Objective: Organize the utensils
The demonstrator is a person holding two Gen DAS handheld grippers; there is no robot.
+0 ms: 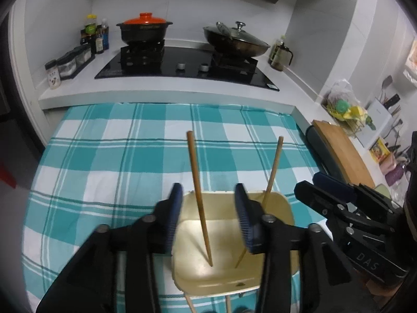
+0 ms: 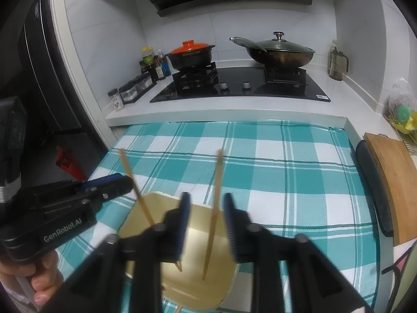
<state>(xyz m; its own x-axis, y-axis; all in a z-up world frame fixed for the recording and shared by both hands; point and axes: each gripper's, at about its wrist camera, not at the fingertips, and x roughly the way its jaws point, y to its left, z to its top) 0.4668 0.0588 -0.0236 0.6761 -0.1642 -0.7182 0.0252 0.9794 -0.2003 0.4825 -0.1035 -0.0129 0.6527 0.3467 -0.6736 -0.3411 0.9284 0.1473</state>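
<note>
A cream rectangular holder (image 1: 278, 208) stands on the teal checked cloth, with two wooden chopsticks in it. One chopstick (image 1: 198, 195) stands between the fingers of my open left gripper (image 1: 208, 208), untouched. The other chopstick (image 1: 273, 167) leans right behind the right finger. In the right wrist view the holder (image 2: 156, 208) sits below my open right gripper (image 2: 206, 214), with one chopstick (image 2: 215, 208) between its fingers and the other chopstick (image 2: 133, 180) leaning left. The left gripper (image 2: 114, 182) shows at the left, the right gripper (image 1: 312, 185) at the right.
A white counter with a black gas hob (image 1: 182, 65), an orange-lidded pot (image 1: 144, 30) and a lidded wok (image 1: 235, 40) lies behind the cloth. Seasoning jars (image 1: 67, 65) stand left. A wooden board (image 1: 344, 154) leans at the right edge. Two more chopsticks (image 1: 190, 305) lie below the holder.
</note>
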